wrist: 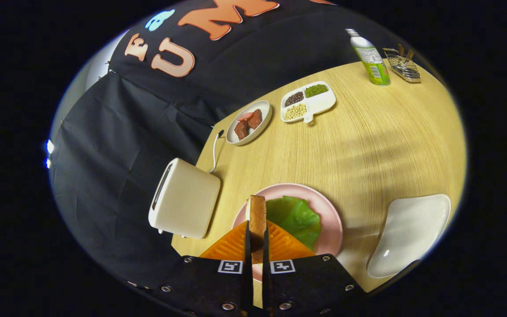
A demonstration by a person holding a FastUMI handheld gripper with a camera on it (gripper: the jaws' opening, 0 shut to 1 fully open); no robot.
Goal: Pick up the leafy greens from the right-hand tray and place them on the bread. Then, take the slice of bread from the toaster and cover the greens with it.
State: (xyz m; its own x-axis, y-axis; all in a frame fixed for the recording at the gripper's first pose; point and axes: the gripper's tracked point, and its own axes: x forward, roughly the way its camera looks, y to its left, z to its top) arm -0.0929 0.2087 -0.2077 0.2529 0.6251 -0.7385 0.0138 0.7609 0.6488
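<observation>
**A:** Pale wood-grain counter (368, 145) first: how much room have you got?

**B:** Plenty beyond my fingers and off to the right, between the round pink plate (330, 220) and the white curved empty tray (412, 233). On the left it is tighter: the cream boxy toaster (187, 204) stands just beside the plate, close to the counter's edge, with the black cloth wall behind it.

**A:** And your tool?

**B:** My tool (257, 237) is nearly closed, both fingers pressing on the brown-crusted slice of bread (257, 215), which stands on edge between them, over the plate's near-left side. The flat green leafy greens (295, 218) already lie on the plate, just right of the slice. I cannot make out the bottom bread under them.

**A:** What might go wrong?

**B:** I'd say the slice could land on its edge and topple off the leaf, or drag the greens aside if I lower it tilted. Letting go too high might bounce it toward the rim. Swinging left risks clipping the toaster.
</observation>
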